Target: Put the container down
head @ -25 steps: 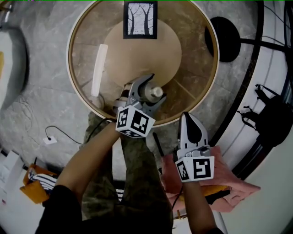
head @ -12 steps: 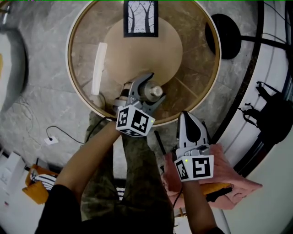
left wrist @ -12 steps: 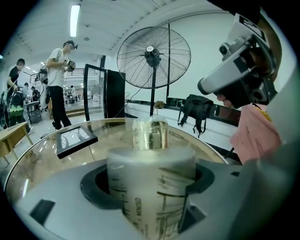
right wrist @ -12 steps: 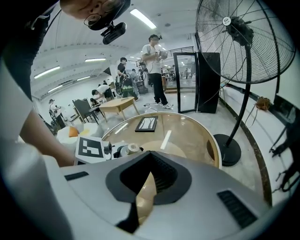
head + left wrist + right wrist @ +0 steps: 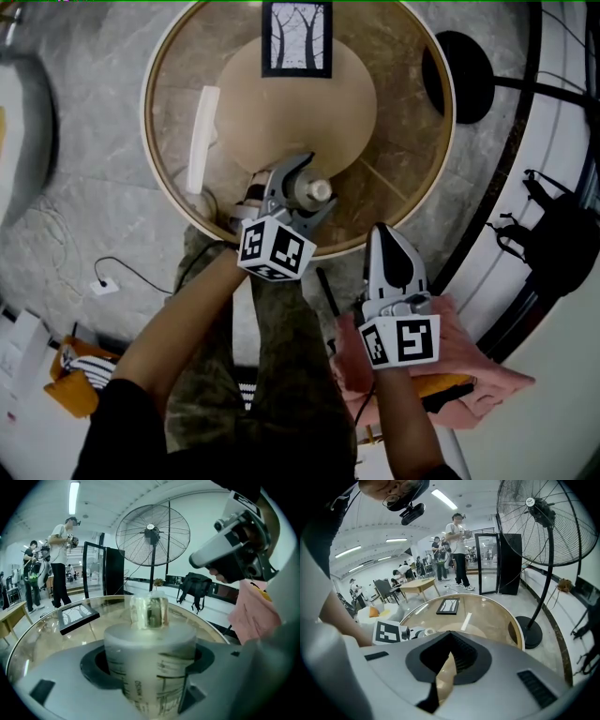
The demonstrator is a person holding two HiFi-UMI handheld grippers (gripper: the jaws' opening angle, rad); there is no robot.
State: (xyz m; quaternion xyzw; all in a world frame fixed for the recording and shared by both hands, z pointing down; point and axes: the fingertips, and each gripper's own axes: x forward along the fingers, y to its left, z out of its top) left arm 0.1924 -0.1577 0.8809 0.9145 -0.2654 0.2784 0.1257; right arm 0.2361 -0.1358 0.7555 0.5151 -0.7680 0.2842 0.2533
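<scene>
A frosted measuring container (image 5: pixel 149 667) with printed scale marks and a clear cap (image 5: pixel 149 612) stands upright between the jaws of my left gripper (image 5: pixel 150 686), which is shut on it. In the head view the left gripper (image 5: pixel 305 183) holds the container (image 5: pixel 317 191) over the near part of the round glass table (image 5: pixel 161 141). Whether its base touches the glass is hidden. My right gripper (image 5: pixel 383 234) is shut and empty, off the table's near right rim. In its own view, the right gripper (image 5: pixel 448 633) points at the table.
A black picture frame (image 5: pixel 296 37) lies at the table's far side and a white bar (image 5: pixel 202 139) at its left. A fan's black base (image 5: pixel 457 80) stands right of the table. Pink cloth (image 5: pixel 473 361) and a black bag (image 5: pixel 553 234) are at the right.
</scene>
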